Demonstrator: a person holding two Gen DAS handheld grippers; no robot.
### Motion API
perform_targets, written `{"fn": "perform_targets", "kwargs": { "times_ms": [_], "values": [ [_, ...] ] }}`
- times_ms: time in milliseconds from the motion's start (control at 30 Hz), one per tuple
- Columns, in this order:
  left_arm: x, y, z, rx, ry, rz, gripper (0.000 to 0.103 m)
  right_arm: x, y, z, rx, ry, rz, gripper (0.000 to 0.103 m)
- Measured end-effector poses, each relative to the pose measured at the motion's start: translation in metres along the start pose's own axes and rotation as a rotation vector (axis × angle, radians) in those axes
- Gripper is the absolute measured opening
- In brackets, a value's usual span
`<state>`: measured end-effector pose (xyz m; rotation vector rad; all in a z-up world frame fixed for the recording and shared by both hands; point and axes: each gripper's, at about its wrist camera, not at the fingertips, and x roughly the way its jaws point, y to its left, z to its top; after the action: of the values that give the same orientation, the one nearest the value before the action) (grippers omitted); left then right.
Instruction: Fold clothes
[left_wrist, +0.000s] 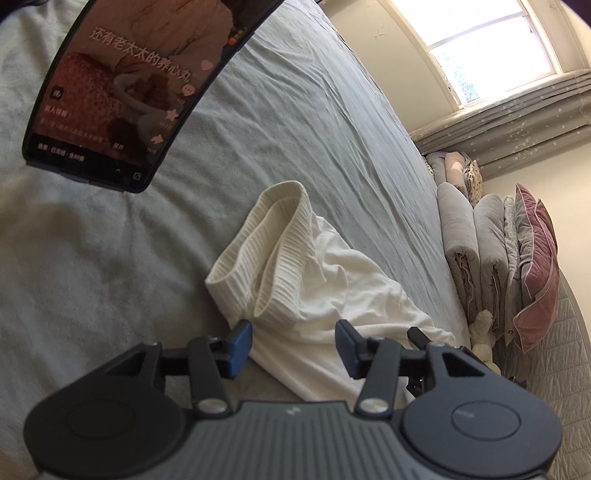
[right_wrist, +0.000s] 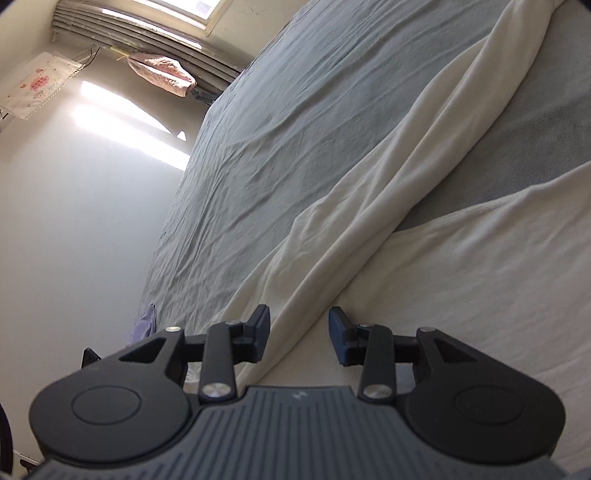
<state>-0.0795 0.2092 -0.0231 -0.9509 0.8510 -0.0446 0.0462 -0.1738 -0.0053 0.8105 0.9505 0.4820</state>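
**Both grippers loose over the white garment on the bed**

Through the left wrist camera I see my left gripper with its blue-padded fingers spread apart, nothing pinched between them. The white garment lies on the grey-green bed sheet just ahead of and under the fingertips, its ribbed waistband bunched up and standing open toward the far side. A phone with a lit screen hangs in the upper left of this view, above the sheet. Folded grey quilts and a pink cushion are stacked at the bed's far edge, below a window and curtain.

Through the right wrist camera my right gripper also has its fingers parted, gripping nothing. A long creased fold of the white cloth runs away from the gap between them, diagonally across the sheet; a flatter stretch of the cloth spreads to the right.
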Motion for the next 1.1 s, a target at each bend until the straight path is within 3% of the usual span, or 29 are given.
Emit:
{"fn": "perform_targets", "kwargs": {
  "times_ms": [167,233,267,300,333,400,667,800,900,1100],
  "values": [
    [0.005,0.000,-0.002,-0.040,-0.027,0.015,0.048,-0.002,-0.013,0.005,0.067,-0.054,0.015,0.040],
    [0.005,-0.002,-0.003,-0.037,-0.036,0.027,0.035,-0.005,-0.016,0.008,0.072,-0.081,0.008,0.040],
    [0.005,-0.003,-0.004,-0.033,-0.038,0.031,0.031,-0.007,-0.017,0.008,0.069,-0.096,0.001,0.037],
    [0.006,-0.004,-0.004,-0.029,-0.040,0.035,0.022,-0.008,-0.018,0.009,0.064,-0.112,-0.010,0.023],
    [0.006,-0.004,-0.005,-0.025,-0.041,0.039,0.019,-0.010,-0.019,0.009,0.058,-0.125,-0.017,0.016],
    [0.005,-0.006,-0.005,-0.013,-0.042,0.038,0.009,-0.012,-0.020,0.009,0.051,-0.148,-0.011,0.009],
    [-0.014,-0.017,0.002,0.051,-0.075,-0.051,0.007,-0.030,0.019,0.010,-0.117,-0.293,0.026,0.008],
    [-0.015,-0.022,0.010,0.090,-0.101,-0.040,0.007,-0.042,0.036,0.006,-0.192,-0.346,0.018,0.008],
    [-0.013,-0.025,0.015,0.153,-0.092,-0.002,0.007,-0.047,0.051,-0.002,-0.260,-0.333,-0.031,0.008],
    [-0.015,-0.017,0.018,0.233,-0.082,0.071,0.007,-0.046,0.055,-0.029,-0.342,-0.203,-0.148,0.008]
  ]
}}
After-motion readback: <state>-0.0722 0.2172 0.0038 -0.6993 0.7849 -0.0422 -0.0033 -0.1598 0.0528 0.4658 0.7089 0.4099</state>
